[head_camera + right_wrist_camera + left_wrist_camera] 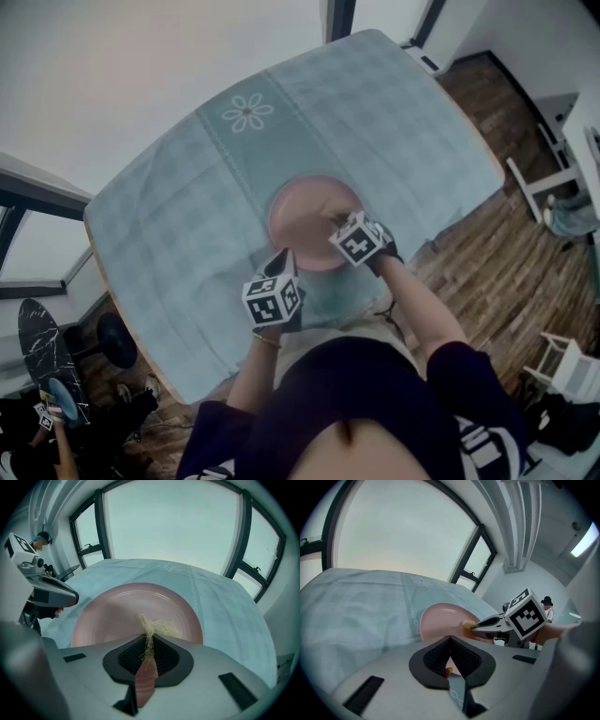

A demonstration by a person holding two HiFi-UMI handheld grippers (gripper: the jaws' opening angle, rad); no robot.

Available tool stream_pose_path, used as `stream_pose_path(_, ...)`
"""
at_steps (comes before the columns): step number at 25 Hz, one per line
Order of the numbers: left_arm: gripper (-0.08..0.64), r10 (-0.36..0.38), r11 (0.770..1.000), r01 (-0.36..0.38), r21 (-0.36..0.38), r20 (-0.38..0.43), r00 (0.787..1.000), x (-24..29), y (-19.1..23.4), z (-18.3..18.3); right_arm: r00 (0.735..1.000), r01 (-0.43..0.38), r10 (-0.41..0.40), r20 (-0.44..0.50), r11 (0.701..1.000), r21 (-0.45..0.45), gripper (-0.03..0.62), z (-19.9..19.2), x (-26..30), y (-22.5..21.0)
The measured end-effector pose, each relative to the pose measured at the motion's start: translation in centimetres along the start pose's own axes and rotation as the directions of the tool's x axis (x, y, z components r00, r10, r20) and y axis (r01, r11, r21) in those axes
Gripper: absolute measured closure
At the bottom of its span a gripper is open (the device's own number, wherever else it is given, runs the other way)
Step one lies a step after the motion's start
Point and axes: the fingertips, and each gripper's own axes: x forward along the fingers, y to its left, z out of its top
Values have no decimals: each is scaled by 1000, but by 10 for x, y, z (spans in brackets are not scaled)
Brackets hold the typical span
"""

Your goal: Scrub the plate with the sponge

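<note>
A pink plate (305,211) lies on the teal checked tablecloth (187,216). My left gripper (284,258) is at the plate's near-left rim; in the left gripper view its jaws (449,641) are shut on that rim, with pink plate (440,618) showing in the gap. My right gripper (339,223) is over the plate's near-right part. It (149,639) is shut on a straw-coloured fibrous sponge (159,627), which rests against the plate (126,611). From the left gripper view the right gripper (471,626) reaches in from the right.
A flower motif (247,112) marks the cloth beyond the plate. Wooden floor (497,272) and a white chair (544,183) are to the right of the table. A black stool (117,339) stands at the lower left. Large windows (173,522) ring the room.
</note>
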Motion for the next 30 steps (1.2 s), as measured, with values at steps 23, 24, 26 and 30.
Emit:
stream_pose_path(23,551,20,999,-20,-27,10,1000,0,18,5,996,-89,91,22,993,-80,551,46,23,41)
stream_pose_path(24,551,21,999,-21,-27,12,1000,-1,18,5,995,-92,94,22,992,-85,551,46,22,44)
stream_pose_path(26,551,24,999,-23,-27,14,1000,-3,18,5,995,-97,99,23,991,-93,551,45,22,48)
stream_pose_path(30,551,26,999,-25,-26,21,999,-6,17,5,995,-98,100,17,990,-102,551,39,18,55)
